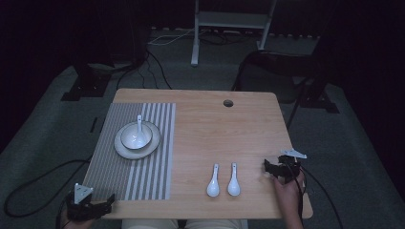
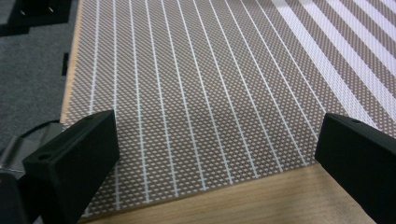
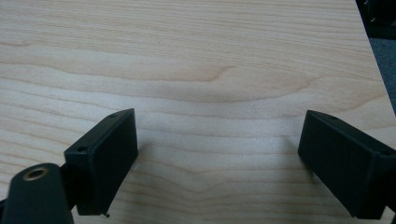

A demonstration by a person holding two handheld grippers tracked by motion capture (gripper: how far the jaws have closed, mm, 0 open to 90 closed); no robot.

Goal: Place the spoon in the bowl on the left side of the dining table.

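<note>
Both grippers, left gripper [image 1: 90, 206] and right gripper [image 1: 279, 168], rest with fingers spread wide, holding nothing.

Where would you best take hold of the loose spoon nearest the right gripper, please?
Grip the spoon by its narrow handle, which points away from the person, closing the jaws across it from above. The right gripper sits open beside it.

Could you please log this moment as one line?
left gripper: open, over mat | right gripper: open, on bare table | two spoons loose | third spoon in bowl
</note>
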